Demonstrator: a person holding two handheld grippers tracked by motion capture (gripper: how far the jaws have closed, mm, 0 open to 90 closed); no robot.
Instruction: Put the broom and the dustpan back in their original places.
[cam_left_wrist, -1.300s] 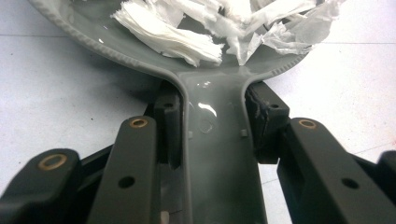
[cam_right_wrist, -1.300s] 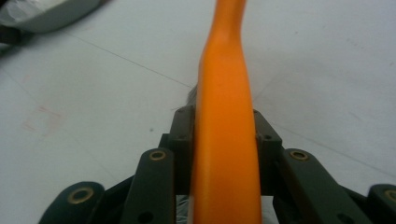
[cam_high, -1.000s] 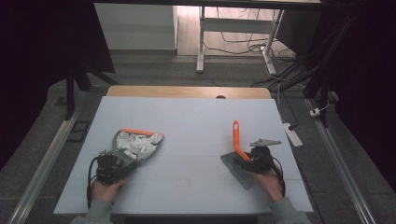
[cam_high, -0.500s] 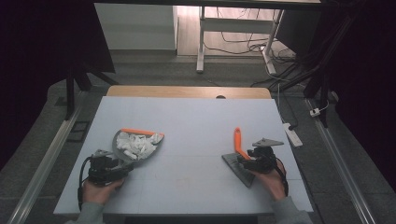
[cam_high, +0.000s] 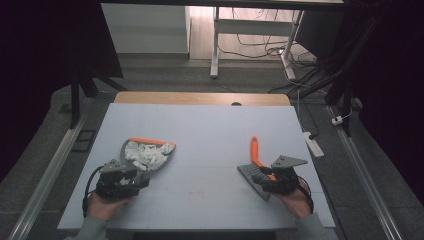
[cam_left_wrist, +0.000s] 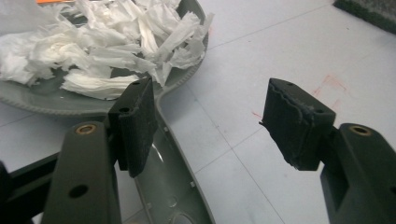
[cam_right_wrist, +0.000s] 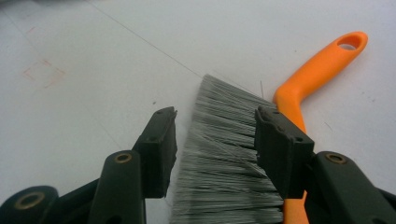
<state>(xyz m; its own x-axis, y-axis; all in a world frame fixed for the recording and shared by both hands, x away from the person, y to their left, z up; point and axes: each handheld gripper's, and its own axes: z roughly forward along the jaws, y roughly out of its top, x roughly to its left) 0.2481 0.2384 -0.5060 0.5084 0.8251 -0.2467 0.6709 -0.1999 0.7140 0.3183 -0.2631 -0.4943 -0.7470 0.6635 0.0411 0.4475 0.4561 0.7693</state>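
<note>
- The table is a pale sheet, with a dustpan at the near left and a brush at the near right, well apart from each other.
- The dustpan lies flat, its scoop pointing to the far right and its grey handle running back toward the near left. It looks like stiff, light plastic; the handle is the place to take hold, and it should be kept level, or the load may slide out.
- The brush lies flat too, its long axis running near to far: the orange handle points to the far side and the grey bristles spread toward the near left. The bristles will bend and give, so I would grip the hard orange handle instead.
- The torn white paper is heaped in the dustpan's scoop, soft and almost weightless, liable to drift off with any jolt.
- The left gripper stands fairly wide above the dustpan's handle, clamping nothing; its jaws have just been closing a little.
- The right gripper stands wide astride the bristles, without pinching them; its jaws have just been closing slightly.
</note>
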